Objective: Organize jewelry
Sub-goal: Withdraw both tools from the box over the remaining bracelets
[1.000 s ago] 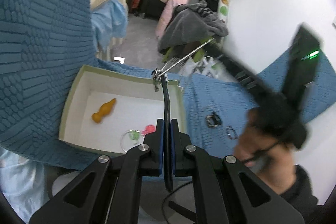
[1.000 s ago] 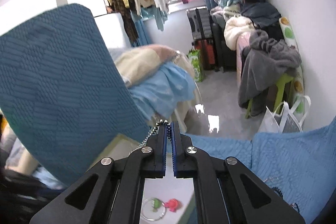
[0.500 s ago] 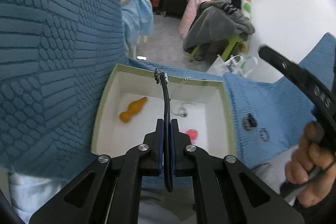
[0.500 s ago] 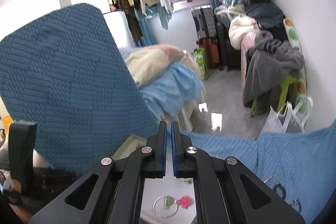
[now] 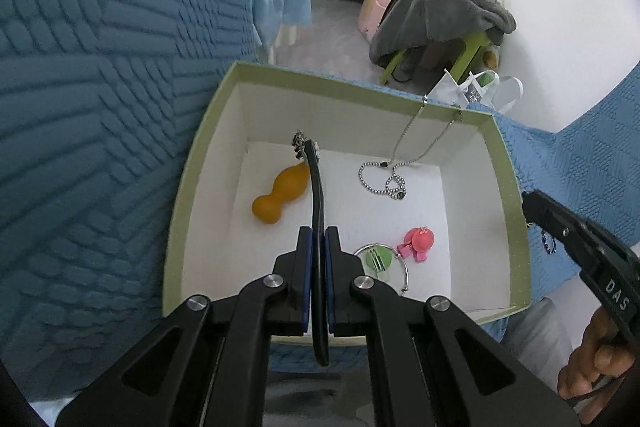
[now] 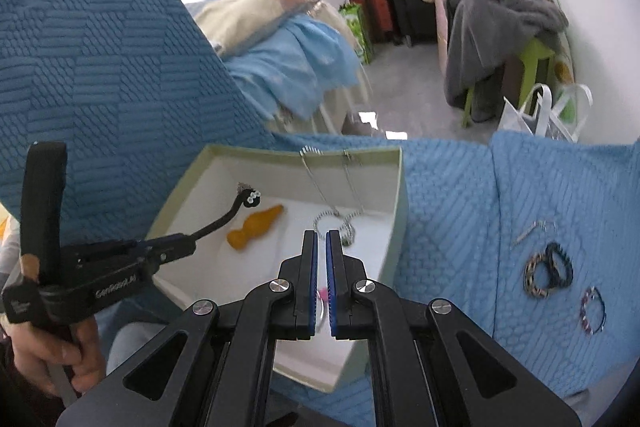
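A green-rimmed white box point(image 5: 516, 227) point(image 6: 402, 187) rests on a blue quilted cover. My left gripper point(image 5: 319, 233) point(image 6: 188, 247) is shut on a black strap point(image 5: 316, 187) point(image 6: 224, 219) whose sparkly end hangs inside the box, above an orange gourd-shaped piece point(image 5: 282, 193) point(image 6: 256, 227). A silver bead chain point(image 5: 384, 179) point(image 6: 332, 217) lies coiled on the box floor, with two strands draped over the far rim. My right gripper point(image 6: 322, 239) is shut and holds nothing; it hovers over the box close to the chain.
A pink charm point(image 5: 418, 241) and a green charm on a ring point(image 5: 378, 259) lie near the box's front. Several bracelets point(image 6: 548, 269) sit on the cover right of the box. A tall blue quilted backrest point(image 6: 100, 67) rises on the left.
Both grippers have come down toward the box. The chain, a second ago stretched between the strap's end and my right gripper, has dropped into the box. The right gripper holds nothing now.
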A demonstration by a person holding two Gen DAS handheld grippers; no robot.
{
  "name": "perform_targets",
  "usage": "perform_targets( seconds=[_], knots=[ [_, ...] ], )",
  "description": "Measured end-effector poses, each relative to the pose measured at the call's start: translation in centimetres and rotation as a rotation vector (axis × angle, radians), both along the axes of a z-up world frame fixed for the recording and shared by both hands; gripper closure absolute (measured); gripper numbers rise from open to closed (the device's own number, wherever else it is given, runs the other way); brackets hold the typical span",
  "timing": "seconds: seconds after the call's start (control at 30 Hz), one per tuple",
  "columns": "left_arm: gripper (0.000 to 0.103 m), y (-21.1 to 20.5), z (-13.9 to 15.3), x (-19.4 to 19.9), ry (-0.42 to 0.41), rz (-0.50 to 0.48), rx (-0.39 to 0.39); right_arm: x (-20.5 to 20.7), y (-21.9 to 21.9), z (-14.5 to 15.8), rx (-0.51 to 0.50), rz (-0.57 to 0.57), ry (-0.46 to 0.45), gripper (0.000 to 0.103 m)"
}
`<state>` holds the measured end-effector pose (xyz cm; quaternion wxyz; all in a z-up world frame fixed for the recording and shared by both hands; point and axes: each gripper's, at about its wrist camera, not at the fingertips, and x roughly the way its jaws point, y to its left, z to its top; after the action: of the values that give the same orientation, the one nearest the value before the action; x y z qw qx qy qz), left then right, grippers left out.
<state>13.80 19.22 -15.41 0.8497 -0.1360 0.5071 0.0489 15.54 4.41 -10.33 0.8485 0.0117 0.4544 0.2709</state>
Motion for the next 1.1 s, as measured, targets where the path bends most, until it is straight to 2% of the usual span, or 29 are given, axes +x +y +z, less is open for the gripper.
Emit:
perform_targets(
  seconds=[0.13,0.17,0.27,0.3,0.7,0.87,1.1],
  knots=[
    [0.097,-0.1,-0.2,0.0,-0.002,-0.004,-0.026,-0.2,-0.2,-0.2,-0.004,-0.005,0.010,0.100],
    [0.091,-0.1,-0.1,0.0,-0.001,-0.007,-0.034,-0.3,-0.2,0.0,-0.005,-0.007,0.004,0.100],
    [0.058,0.1,0.7,-0.2,-0.030,0.008,-0.040,-0.4,-0.7,1.1,0.004,-0.009,-0.017,0.100],
    [0.054,-0.1,1.0,-0.4,-0.040,0.013,-0.037,-0.4,-0.9,1.6,0.013,-0.008,-0.024,0.100],
    [0.054,-2.4,7.1,-2.7,-0.166,0.030,-0.012,-1.6,-4.2,7.7,0.066,-0.020,-0.161,0.100],
    [0.054,-4.3,9.5,-3.4,-0.221,0.017,-0.003,-2.2,-6.3,9.3,0.072,-0.037,-0.208,0.100],
    [0.054,-8.2,11.1,-3.2,-0.262,-0.033,-0.022,-2.6,-10.3,10.2,0.073,-0.076,-0.240,0.100]
  ],
)
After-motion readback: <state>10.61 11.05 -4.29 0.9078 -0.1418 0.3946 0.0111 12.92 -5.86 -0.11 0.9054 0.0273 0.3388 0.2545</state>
